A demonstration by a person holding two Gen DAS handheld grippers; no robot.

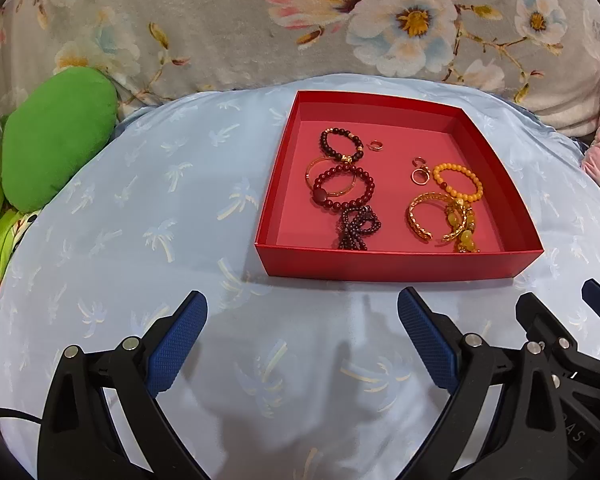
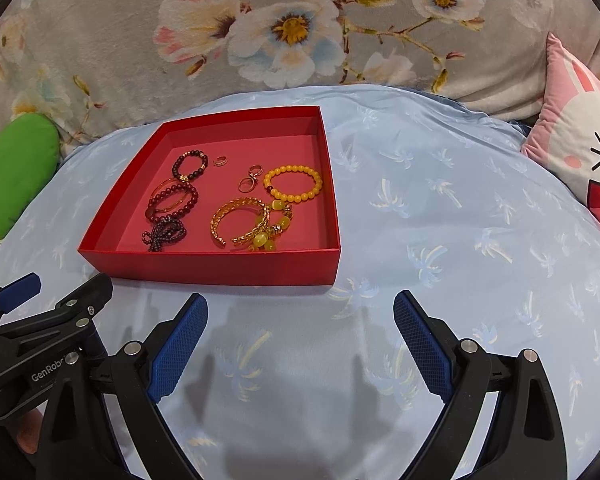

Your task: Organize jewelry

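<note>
A shallow red box (image 1: 396, 266) (image 2: 216, 268) sits on a pale blue cushion. Inside on the left lie dark red bead bracelets (image 1: 342, 186) (image 2: 172, 200) and a thin gold bangle. Orange bead bracelet (image 1: 458, 182) (image 2: 294, 183), gold chain bangles (image 1: 424, 216) (image 2: 240, 220) and small rings (image 1: 418, 174) (image 2: 250, 180) lie on the right. My left gripper (image 1: 302, 312) hovers open just before the box's near wall, nothing between its blue pads. My right gripper (image 2: 300, 312) is open too, in front of the box's right corner, empty.
The blue palm-print cushion (image 1: 140, 220) (image 2: 460, 208) rests against a grey floral blanket (image 1: 220, 20). A green plush (image 1: 56, 140) lies at the left, a pink rabbit pillow (image 2: 580, 148) at the right. The two grippers stand side by side, close together.
</note>
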